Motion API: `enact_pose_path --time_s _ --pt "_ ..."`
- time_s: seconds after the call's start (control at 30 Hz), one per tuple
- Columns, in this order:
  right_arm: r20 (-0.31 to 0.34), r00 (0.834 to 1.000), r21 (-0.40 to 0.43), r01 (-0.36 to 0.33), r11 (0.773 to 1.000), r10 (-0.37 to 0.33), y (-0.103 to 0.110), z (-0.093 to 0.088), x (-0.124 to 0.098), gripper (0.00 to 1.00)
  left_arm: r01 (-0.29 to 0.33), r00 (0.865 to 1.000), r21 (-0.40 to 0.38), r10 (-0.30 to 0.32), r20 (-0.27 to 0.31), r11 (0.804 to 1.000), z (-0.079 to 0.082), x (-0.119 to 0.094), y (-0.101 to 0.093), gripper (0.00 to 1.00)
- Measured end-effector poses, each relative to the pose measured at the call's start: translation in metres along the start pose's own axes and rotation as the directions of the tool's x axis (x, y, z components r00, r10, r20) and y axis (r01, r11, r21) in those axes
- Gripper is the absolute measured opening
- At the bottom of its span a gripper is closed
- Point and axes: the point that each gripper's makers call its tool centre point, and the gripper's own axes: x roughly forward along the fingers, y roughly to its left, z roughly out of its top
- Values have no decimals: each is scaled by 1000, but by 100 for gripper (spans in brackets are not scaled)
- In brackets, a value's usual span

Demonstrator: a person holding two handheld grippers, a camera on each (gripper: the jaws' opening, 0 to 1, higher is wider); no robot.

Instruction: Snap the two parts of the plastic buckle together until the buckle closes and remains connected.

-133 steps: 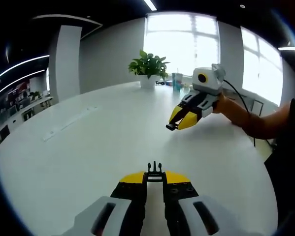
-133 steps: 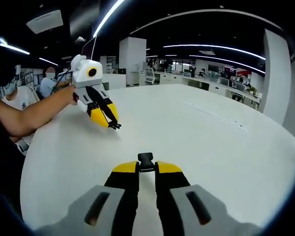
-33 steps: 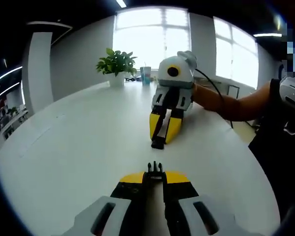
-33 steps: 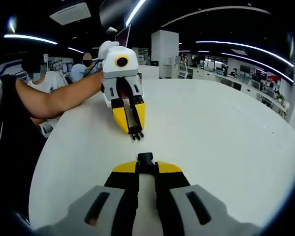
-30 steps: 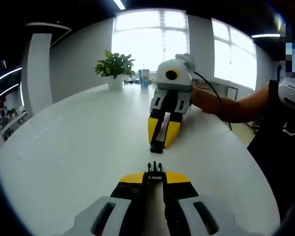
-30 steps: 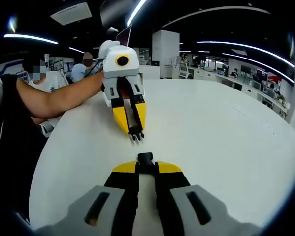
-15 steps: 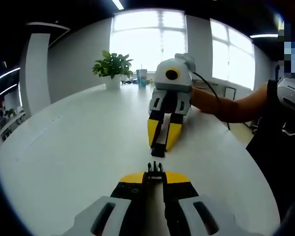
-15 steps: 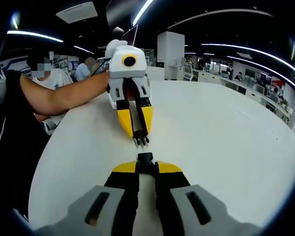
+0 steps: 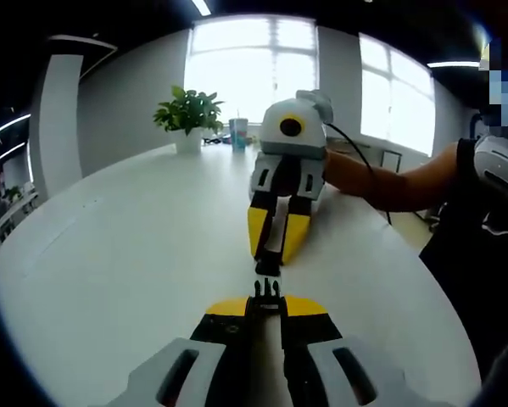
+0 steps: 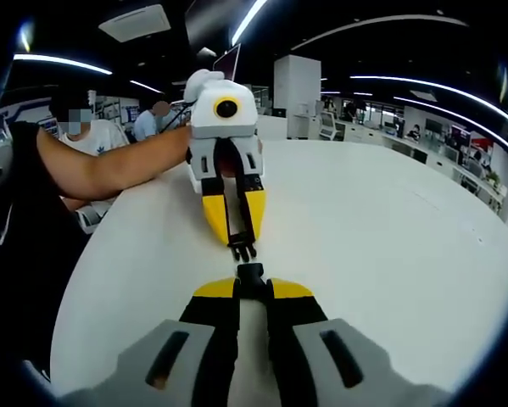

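Left gripper view, own gripper: the left gripper has its jaws clamped on the pronged buckle half, prongs pointing forward past the yellow tips.
Left gripper view, opposite tool: the right gripper comes in nose-on, jaws clamped on the socket buckle half, which sits just beyond the prongs; I cannot tell whether they touch.
Left gripper view, surroundings: white worktop below, with a potted plant and a cup near its far edge.
Right gripper view, own gripper: the right gripper grips the socket buckle half, opening facing away.
Right gripper view, opposite tool: the left gripper presents the pronged buckle half, a small gap apart.
Why held so: each half is pinched by its rear, leaving the mating ends free, above the middle of the worktop.
Axis: both long axes appear to lie on one line, end to end; a straight push together looks like the remaining step.
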Motion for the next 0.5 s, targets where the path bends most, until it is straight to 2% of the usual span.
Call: enact_pose_path --time_s 0.5 --pt "1 1000 -6 -15 1000 15 1 1 2 10 22 1000 8 -22 9 1000 2 1 -4 10"
